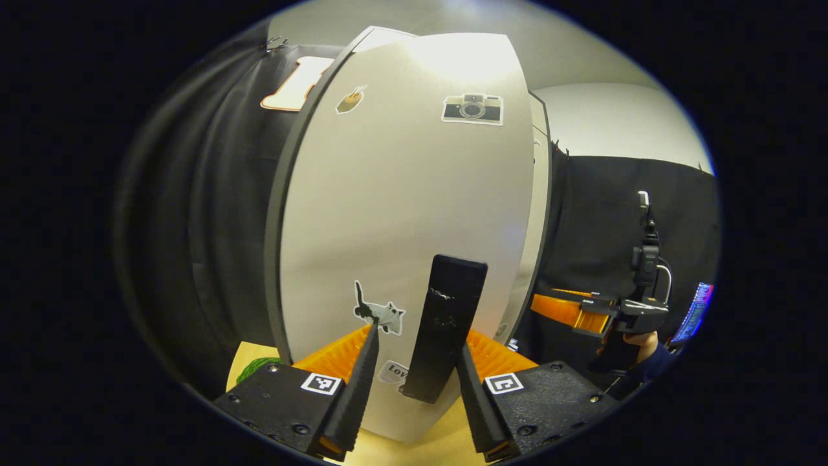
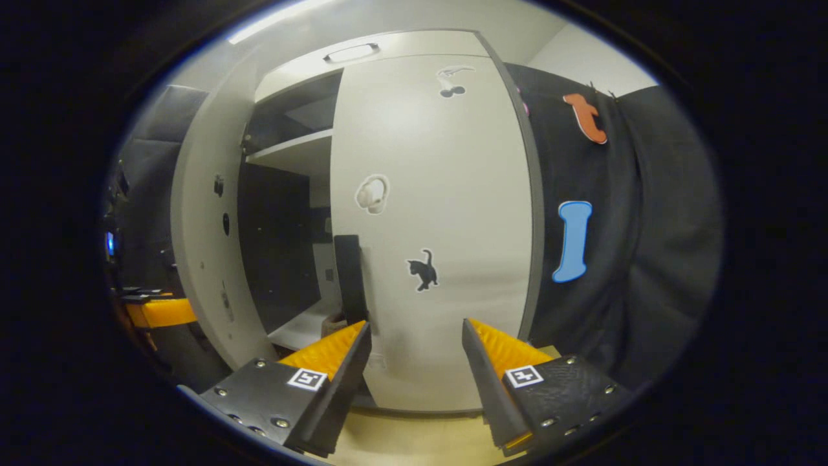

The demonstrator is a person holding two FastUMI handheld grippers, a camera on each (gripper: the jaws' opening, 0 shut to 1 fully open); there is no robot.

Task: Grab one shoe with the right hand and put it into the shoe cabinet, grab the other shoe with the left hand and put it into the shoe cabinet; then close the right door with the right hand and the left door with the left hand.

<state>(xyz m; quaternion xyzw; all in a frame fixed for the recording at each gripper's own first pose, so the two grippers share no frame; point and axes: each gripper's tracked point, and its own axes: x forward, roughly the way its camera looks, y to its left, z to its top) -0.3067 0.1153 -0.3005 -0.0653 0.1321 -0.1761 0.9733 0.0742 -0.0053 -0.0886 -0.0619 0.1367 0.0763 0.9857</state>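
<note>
- Right now, in the left gripper view, the left gripper (image 1: 414, 382) has its jaws open wide, with nothing between them.
- Its fingers point at the left door (image 1: 401, 213) of the shoe cabinet, very close to it.
- A black handle (image 1: 446, 327) stands upright on that door, just above the gap between the jaws.
- That door has stickers: a camera (image 1: 473, 108), a cat (image 1: 378, 314) and a small brown one (image 1: 350, 100).
- Farther off on the right of this view, a hand (image 1: 640, 349) holds the other gripper.
- A pale wooden desk (image 1: 414, 453) shows below the fingers, and something green (image 1: 255, 369) lies at the left.
- In the right gripper view, the right gripper (image 2: 414, 375) also has its jaws open wide and holds nothing.
- It faces the right door (image 2: 446, 226), which looks closed against the cabinet.
- This door has a black cat sticker (image 2: 423, 269), a pale round sticker (image 2: 372, 193) and a black handle (image 2: 350, 278) on its left edge.
- Left of that door the shoe cabinet (image 2: 284, 213) gapes open, dark inside, with a white shelf (image 2: 291, 147) up high.
- A small part of a shoe (image 2: 334, 321) peeks out low inside, on the bottom shelf (image 2: 299, 331).
- Black cloth (image 2: 647, 213) hangs on the right of the cabinet.
</note>
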